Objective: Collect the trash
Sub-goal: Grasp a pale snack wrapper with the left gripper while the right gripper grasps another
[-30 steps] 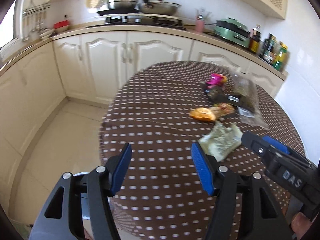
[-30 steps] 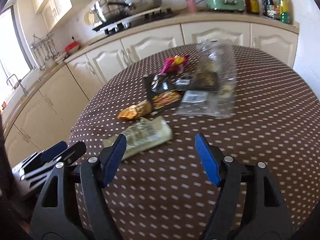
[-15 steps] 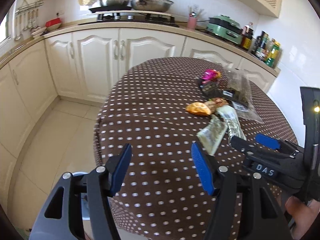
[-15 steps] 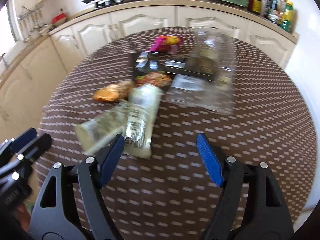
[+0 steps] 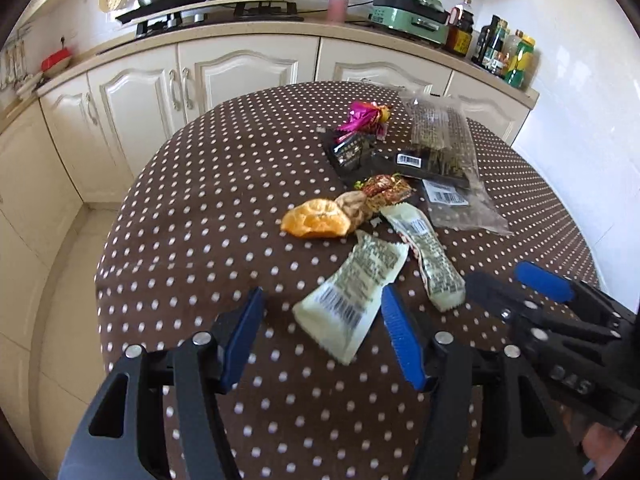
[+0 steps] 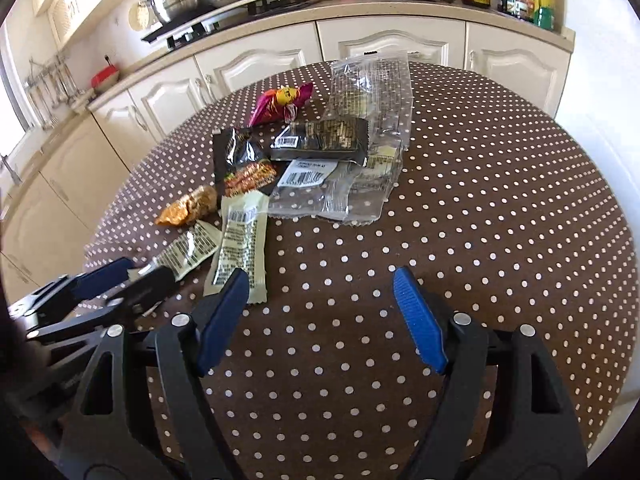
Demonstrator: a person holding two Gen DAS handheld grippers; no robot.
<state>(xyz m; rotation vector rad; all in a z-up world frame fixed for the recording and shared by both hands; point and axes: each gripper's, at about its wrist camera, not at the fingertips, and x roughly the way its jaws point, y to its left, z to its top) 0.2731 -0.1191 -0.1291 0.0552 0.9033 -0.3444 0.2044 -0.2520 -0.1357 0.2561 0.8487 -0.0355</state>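
Brown polka-dot cloth covers the round table where your trash sits. Your left gripper hangs spread wide, gripping nothing, with the pale barcode wrapper lying flat on the cloth between its blue pads. Your right gripper is spread too (nothing between its fingers), its left pad overlapping the second pale wrapper. Orange peel, a clear bag and dark packets lie farther off.
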